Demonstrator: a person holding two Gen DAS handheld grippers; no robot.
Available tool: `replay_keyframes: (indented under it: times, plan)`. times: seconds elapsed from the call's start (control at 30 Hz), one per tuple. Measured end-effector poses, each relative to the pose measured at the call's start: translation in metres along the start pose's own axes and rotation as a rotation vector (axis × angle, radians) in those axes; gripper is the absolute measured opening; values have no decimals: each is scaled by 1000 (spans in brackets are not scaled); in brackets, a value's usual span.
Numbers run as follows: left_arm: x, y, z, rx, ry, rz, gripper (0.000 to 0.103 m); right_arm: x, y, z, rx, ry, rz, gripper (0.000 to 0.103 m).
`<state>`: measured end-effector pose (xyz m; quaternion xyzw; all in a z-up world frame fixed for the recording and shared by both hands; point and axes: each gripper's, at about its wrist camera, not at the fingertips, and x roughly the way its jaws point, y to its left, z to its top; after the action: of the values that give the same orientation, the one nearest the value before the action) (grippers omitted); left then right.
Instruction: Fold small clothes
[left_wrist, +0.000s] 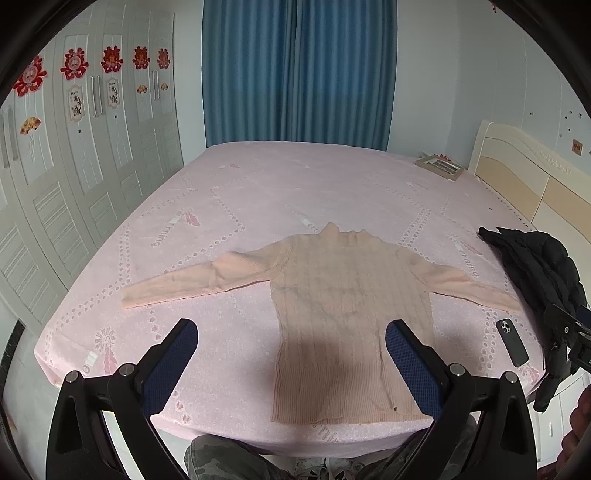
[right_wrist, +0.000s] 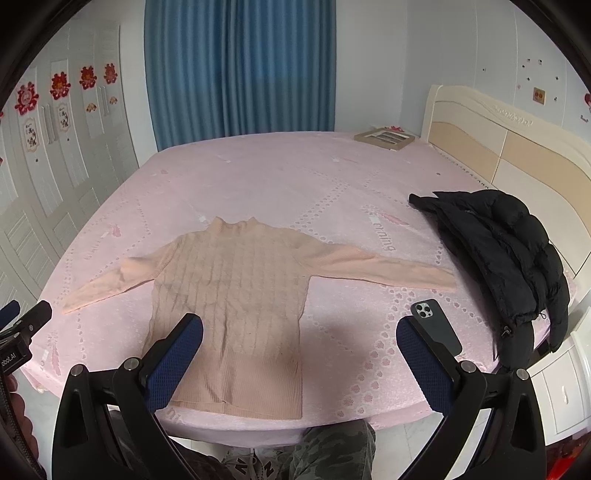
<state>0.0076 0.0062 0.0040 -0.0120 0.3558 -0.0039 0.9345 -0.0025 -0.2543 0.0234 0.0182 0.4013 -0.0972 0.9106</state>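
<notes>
Peach ribbed knit sweater (left_wrist: 347, 314) lies flat, sleeves spread, on the pink patterned bedsheet (left_wrist: 258, 192). Left gripper (left_wrist: 291, 369) and right gripper (right_wrist: 299, 369) hover above its hem, jaws wide, holding nothing.

At nine o'clock in my right wrist view, the other tool's black body (right_wrist: 13, 356) carries white letters, "obot.AI", cut off at the edge. The pink bed sheet (right_wrist: 332, 177) has a printed word (right_wrist: 384, 230) lying upside down; I can't read it surely.
</notes>
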Motion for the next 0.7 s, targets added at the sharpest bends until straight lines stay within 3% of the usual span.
replay_keyframes:
  times: [0.7]
  plan:
    - [-5, 3, -2, -6, -13, 0, 103, -4, 1, 0, 6, 0, 11, 102]
